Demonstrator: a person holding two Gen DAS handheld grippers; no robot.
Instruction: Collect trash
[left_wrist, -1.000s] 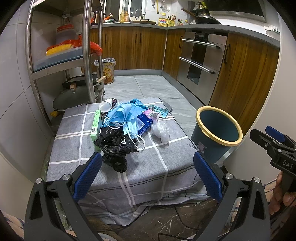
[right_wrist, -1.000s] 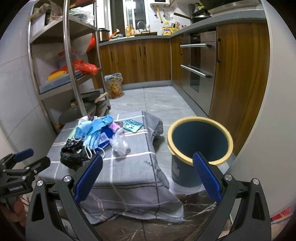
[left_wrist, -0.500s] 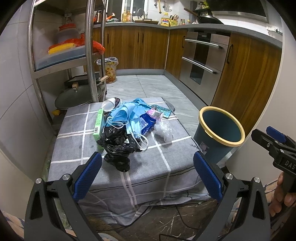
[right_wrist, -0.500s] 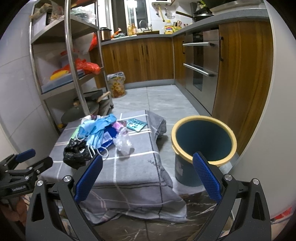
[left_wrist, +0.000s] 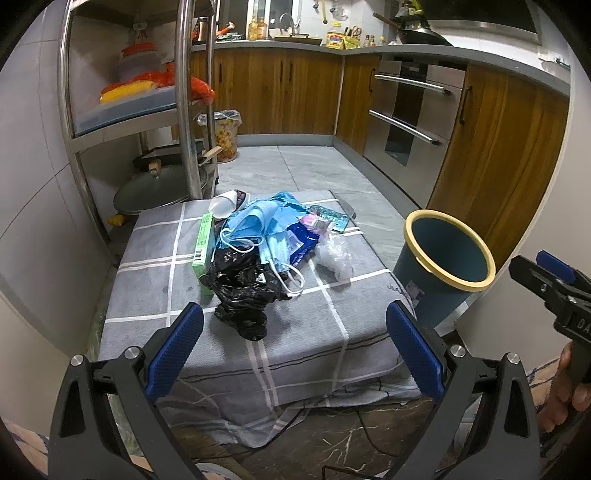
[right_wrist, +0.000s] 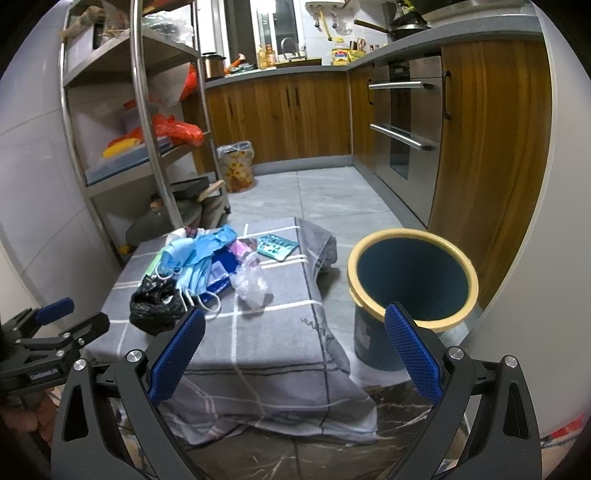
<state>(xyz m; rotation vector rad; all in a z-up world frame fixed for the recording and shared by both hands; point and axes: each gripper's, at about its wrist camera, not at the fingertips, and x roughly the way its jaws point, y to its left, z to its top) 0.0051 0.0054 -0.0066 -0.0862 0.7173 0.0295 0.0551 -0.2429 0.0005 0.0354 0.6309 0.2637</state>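
Observation:
A heap of trash lies on a low platform draped in a grey checked cloth (left_wrist: 155, 280): a crumpled black bag (left_wrist: 242, 284), blue face masks (left_wrist: 255, 225), a green box (left_wrist: 203, 245), a clear plastic bag (left_wrist: 334, 256), a white cup (left_wrist: 223, 205) and a teal blister pack (left_wrist: 330, 218). A blue bin with a yellow rim (left_wrist: 448, 251) stands on the floor to the right of it. My left gripper (left_wrist: 293, 345) is open, short of the black bag. My right gripper (right_wrist: 293, 347) is open with nothing between its fingers, before the platform's front edge, with the bin (right_wrist: 412, 280) ahead right.
A steel shelf rack (left_wrist: 184, 99) with pans stands behind the platform at left. Wooden cabinets and an oven (left_wrist: 402, 122) line the right side. A lined floral waste basket (right_wrist: 236, 166) sits by the far cabinets. A hand (left_wrist: 565, 391) holds the right tool.
Both grippers have edged forward a little toward the platform, so the trash heap and bin look slightly nearer. Both stay open and nothing on the cloth has moved.

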